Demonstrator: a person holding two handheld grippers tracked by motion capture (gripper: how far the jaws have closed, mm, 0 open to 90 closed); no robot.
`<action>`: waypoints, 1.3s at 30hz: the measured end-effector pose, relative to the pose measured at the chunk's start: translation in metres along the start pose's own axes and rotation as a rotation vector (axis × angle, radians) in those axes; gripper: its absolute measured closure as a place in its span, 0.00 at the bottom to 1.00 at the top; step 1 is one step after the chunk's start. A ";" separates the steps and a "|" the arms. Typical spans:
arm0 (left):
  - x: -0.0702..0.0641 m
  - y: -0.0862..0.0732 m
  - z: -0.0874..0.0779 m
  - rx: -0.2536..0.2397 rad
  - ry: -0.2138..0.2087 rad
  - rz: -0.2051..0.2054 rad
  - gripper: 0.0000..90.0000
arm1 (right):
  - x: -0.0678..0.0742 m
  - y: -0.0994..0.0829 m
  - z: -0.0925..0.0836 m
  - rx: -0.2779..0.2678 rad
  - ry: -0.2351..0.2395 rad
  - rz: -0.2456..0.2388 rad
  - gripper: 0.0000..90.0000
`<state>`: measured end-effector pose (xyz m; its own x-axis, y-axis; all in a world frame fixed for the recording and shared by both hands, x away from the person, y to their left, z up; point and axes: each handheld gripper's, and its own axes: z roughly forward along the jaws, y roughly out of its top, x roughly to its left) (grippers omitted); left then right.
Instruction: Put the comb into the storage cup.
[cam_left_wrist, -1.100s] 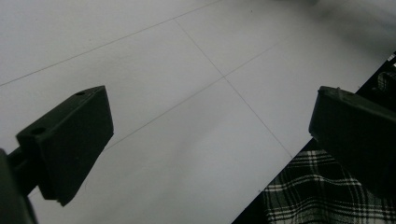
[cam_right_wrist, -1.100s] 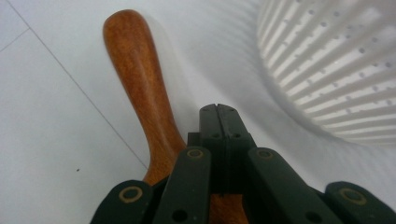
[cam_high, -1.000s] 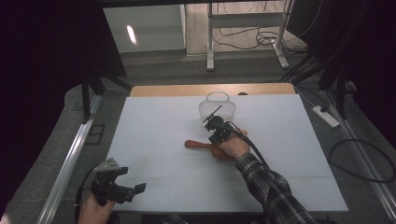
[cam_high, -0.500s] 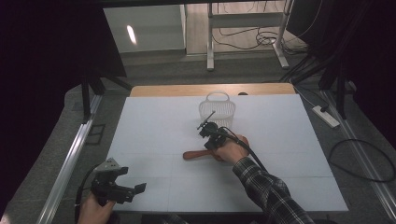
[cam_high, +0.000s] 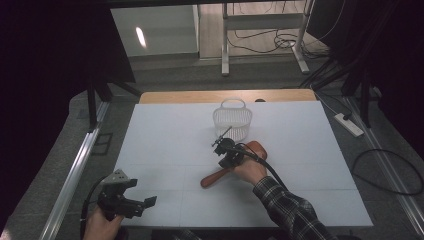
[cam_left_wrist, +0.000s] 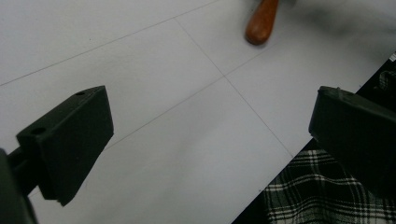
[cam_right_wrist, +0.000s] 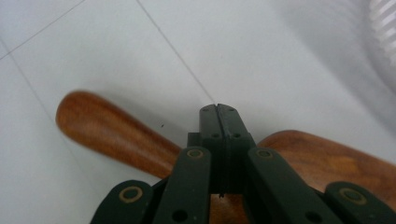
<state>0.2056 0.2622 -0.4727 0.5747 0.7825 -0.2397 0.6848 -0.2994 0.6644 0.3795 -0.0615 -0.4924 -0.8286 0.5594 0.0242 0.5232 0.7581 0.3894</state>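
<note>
In the high view, a reddish-brown wooden paddle with a long rounded handle (cam_high: 227, 172) is seen lying flat on the white desk (cam_high: 165, 140), just in front of a white plastic basket with a looped handle (cam_high: 232, 119) that stands near the far edge. The paddle's broad end is turned toward the basket and sits near it without touching; its handle end is pointed away from the basket toward the near side. The right claw (cam_high: 220, 142) is held over the middle of the paddle, between the paddle and the basket, with a plaid sleeve (cam_high: 287, 210) trailing back from it. The left claw (cam_high: 142, 204) is seen well apart from the basket, at the near left corner of the desk, clear of the paddle.

In the left gripper view, the left claw (cam_left_wrist: 210, 154) is shown wide open with nothing between its jaws; bare white desk lies beneath, and the paddle's handle tip (cam_left_wrist: 261, 21) is seen farther off, on the basket's side.

In the right gripper view, the right claw (cam_right_wrist: 218, 108) is shown fully closed, jaw against jaw, with nothing gripped. It is placed directly above the paddle (cam_right_wrist: 116, 133), whose handle runs out to one side and blade to the other; whether it touches the wood cannot be told. A blurred part of the basket wall (cam_right_wrist: 385, 28) is seen beyond.
</note>
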 end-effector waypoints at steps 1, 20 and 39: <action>0.000 0.000 0.000 -0.001 0.000 -0.002 0.01 | 0.000 -0.002 -0.001 -0.004 0.003 0.000 0.99; 0.000 0.000 0.000 0.001 0.003 -0.001 0.01 | 0.005 -0.025 -0.011 -0.012 0.022 0.010 0.99; -0.001 0.001 0.001 0.002 0.004 -0.001 0.01 | 0.006 -0.057 -0.027 0.015 0.023 0.017 0.99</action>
<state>0.2060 0.2611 -0.4727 0.5718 0.7853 -0.2374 0.6865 -0.2996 0.6625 0.3391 -0.1103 -0.4893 -0.8236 0.5647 0.0525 0.5404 0.7534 0.3745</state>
